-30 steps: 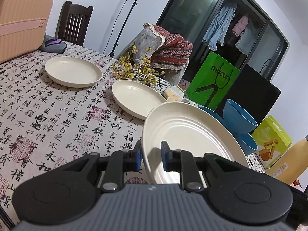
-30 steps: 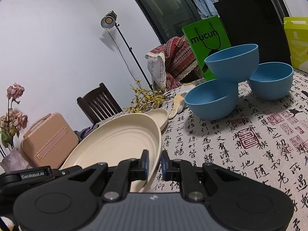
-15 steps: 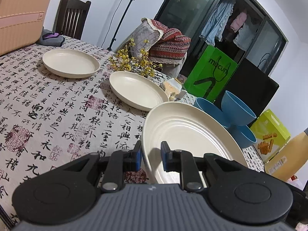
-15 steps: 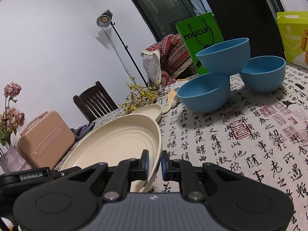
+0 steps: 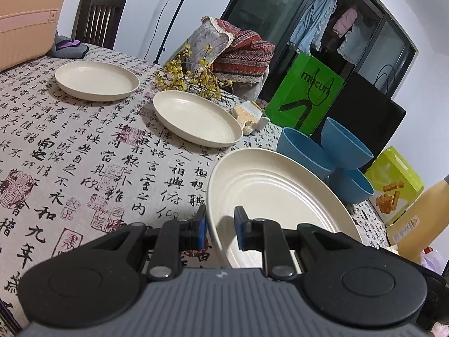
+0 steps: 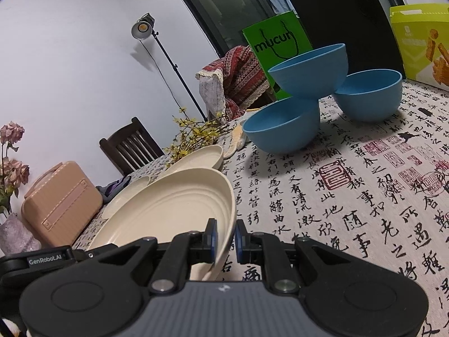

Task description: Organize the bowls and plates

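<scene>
Plate (image 5: 275,196) clamped at opposite rim edges by left gripper (image 5: 220,226) and right gripper (image 6: 224,237); uneven pull could slip it onto the tabletop (image 5: 84,151).

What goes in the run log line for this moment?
left claw: shut on large plate | right claw: shut on its opposite rim | two plates on table | three bowls stacked

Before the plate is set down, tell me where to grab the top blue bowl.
Grip the top blue bowl by its rim, from above on its raised right side: it sits tilted across two other bowls, so only the thin lip suits narrow jaws.
</scene>
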`<state>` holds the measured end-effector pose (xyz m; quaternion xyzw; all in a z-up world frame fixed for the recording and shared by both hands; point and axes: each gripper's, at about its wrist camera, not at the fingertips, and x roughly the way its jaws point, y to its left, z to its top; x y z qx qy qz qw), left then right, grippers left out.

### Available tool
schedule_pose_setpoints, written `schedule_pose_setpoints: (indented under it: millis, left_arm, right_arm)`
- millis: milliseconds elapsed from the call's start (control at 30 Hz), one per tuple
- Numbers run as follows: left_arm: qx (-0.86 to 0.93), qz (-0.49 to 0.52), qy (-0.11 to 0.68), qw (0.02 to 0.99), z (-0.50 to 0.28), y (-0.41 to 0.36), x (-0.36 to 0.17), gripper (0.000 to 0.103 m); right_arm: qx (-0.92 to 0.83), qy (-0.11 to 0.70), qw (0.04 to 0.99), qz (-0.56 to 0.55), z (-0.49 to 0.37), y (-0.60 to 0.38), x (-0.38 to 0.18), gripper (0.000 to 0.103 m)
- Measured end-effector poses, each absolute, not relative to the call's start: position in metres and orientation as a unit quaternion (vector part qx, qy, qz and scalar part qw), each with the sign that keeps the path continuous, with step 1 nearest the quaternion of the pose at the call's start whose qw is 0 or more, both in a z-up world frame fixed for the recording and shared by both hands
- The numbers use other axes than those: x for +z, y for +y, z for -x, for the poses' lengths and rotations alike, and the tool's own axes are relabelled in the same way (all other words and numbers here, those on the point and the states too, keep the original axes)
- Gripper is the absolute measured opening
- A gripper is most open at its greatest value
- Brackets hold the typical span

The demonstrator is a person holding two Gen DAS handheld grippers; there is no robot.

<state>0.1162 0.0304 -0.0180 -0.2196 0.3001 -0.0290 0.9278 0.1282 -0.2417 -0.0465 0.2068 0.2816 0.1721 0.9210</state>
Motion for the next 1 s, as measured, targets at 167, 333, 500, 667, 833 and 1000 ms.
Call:
schedule_pose_setpoints:
  millis: [167,333,500,667,833,1000]
  left_arm:
    - [-0.03,0.218,0.305,0.926,-0.118,0.027,-0.023,0.019]
    - [-0.032,0.217,0.312,0.925,-0.119,0.025,-0.028,0.019]
    - [-0.034,0.213,0.315,0.924,-0.12,0.021,-0.032,0.019]
    - [-0.036,0.213,0.319,0.923,-0.122,0.019,-0.035,0.019]
    - [-0.038,0.211,0.323,0.922,-0.123,0.017,-0.039,0.019]
    - [-0.038,0.208,0.327,0.921,-0.124,0.014,-0.043,0.019]
  right_arm:
    - [0.169,0.285,0.921,-0.207,-0.127,-0.245,-0.051,0.013]
    - [0.166,0.289,0.92,-0.207,-0.127,-0.248,-0.057,0.013]
    - [0.162,0.293,0.919,-0.208,-0.128,-0.251,-0.061,0.013]
    - [0.159,0.295,0.919,-0.208,-0.127,-0.254,-0.064,0.013]
    - [0.157,0.298,0.919,-0.207,-0.127,-0.256,-0.067,0.013]
    - [0.155,0.3,0.919,-0.206,-0.127,-0.258,-0.07,0.013]
